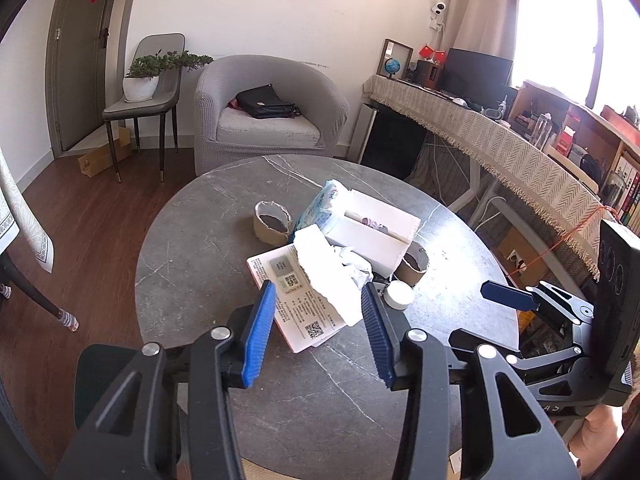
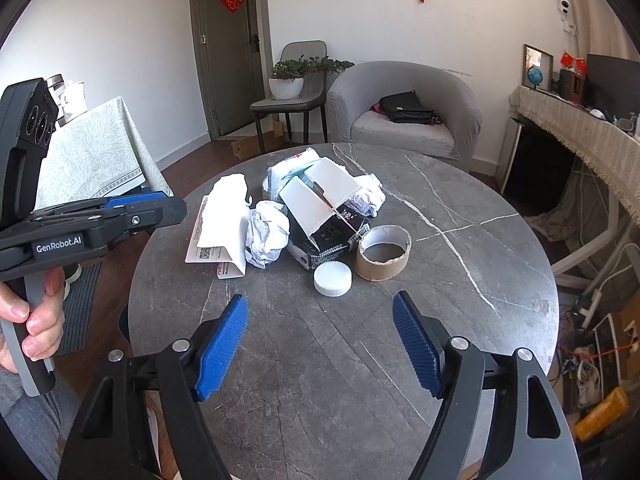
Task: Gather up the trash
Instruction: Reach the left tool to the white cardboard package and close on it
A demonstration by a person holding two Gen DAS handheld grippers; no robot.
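Note:
A heap of trash lies on the round grey marble table [image 2: 320, 380]: a folded white paper [image 1: 328, 276] on a printed leaflet [image 1: 296, 304], crumpled paper [image 2: 266, 232], an open box with white flaps [image 2: 320, 200], a tissue pack [image 1: 324, 204], two cardboard tape cores [image 1: 272, 222] [image 2: 384, 252] and a white cap [image 2: 333, 278]. My left gripper [image 1: 318, 296] is open, its tips framing the near end of the folded paper without pressing it. My right gripper [image 2: 320, 304] is open above bare table, just short of the cap.
A grey armchair [image 2: 404, 116] with a black bag stands behind the table, beside a chair holding a potted plant [image 2: 288, 80]. A cloth-covered long desk [image 1: 500, 140] runs along the right. Another cloth-covered table [image 2: 92, 152] stands at the left. A hand [image 2: 36, 312] holds the left gripper's handle.

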